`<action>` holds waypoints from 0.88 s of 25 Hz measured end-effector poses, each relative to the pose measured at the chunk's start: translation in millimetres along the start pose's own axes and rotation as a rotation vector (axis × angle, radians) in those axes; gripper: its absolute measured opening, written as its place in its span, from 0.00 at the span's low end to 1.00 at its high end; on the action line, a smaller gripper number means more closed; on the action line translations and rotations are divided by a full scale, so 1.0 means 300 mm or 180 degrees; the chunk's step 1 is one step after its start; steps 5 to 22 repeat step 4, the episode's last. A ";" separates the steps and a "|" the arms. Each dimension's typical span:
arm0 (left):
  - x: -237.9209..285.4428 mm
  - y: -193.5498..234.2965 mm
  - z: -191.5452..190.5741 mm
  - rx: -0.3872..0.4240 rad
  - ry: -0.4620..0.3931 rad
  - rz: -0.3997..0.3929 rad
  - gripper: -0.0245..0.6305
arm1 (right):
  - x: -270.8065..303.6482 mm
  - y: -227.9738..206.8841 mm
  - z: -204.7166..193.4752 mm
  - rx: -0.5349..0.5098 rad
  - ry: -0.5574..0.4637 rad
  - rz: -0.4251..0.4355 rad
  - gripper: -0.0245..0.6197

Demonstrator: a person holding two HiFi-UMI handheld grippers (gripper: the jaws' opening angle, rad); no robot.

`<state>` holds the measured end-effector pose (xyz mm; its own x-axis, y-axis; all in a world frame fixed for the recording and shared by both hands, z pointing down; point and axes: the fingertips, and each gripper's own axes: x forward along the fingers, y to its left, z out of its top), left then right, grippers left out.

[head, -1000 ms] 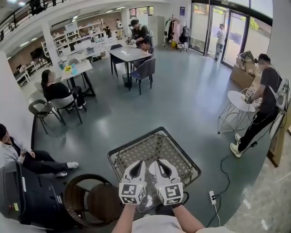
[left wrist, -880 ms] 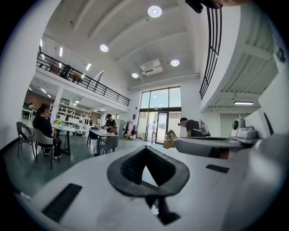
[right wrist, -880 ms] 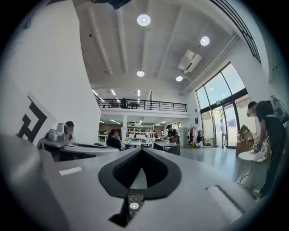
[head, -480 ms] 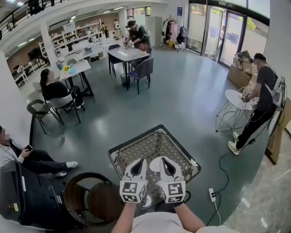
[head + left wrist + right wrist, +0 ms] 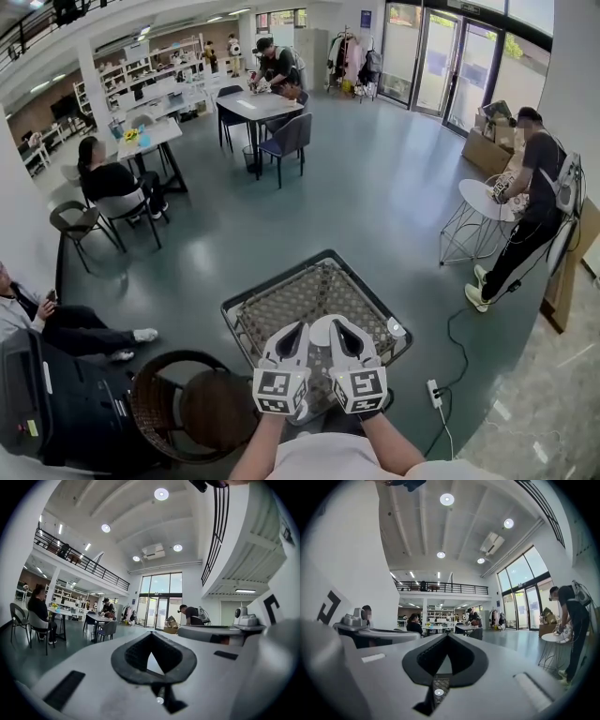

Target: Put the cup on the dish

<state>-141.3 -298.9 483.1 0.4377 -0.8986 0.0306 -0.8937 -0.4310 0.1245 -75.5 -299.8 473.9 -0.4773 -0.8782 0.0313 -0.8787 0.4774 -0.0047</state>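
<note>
A square wicker-topped table with a dark frame stands just in front of me. A white dish lies on it and shows only between my two grippers. A small white cup sits near the table's right corner. My left gripper and right gripper hang side by side above the table's near half, both shut and empty. In the left gripper view the left gripper points out into the hall, with neither cup nor dish in sight. The right gripper likewise shows shut jaws and only the room.
A round brown wicker chair stands to the table's left, with a black case beyond it. A power strip and its cable lie on the floor at the right. A person bends over a white round table.
Both grippers have drifted slightly forward and to the right over the table, staying shut and side by side. The head view has tipped a little.
</note>
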 end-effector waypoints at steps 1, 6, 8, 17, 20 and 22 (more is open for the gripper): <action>-0.001 -0.006 0.000 0.0011 -0.0010 -0.0006 0.04 | -0.002 -0.004 -0.009 0.0031 0.0015 0.0010 0.04; 0.000 -0.023 -0.005 0.0043 -0.0027 -0.0028 0.04 | -0.012 -0.012 -0.028 0.0052 0.0031 0.0012 0.04; 0.000 -0.023 -0.005 0.0043 -0.0027 -0.0028 0.04 | -0.012 -0.012 -0.028 0.0052 0.0031 0.0012 0.04; 0.000 -0.023 -0.005 0.0043 -0.0027 -0.0028 0.04 | -0.012 -0.012 -0.028 0.0052 0.0031 0.0012 0.04; 0.000 -0.023 -0.005 0.0043 -0.0027 -0.0028 0.04 | -0.012 -0.012 -0.028 0.0052 0.0031 0.0012 0.04; 0.000 -0.023 -0.005 0.0043 -0.0027 -0.0028 0.04 | -0.012 -0.012 -0.028 0.0052 0.0031 0.0012 0.04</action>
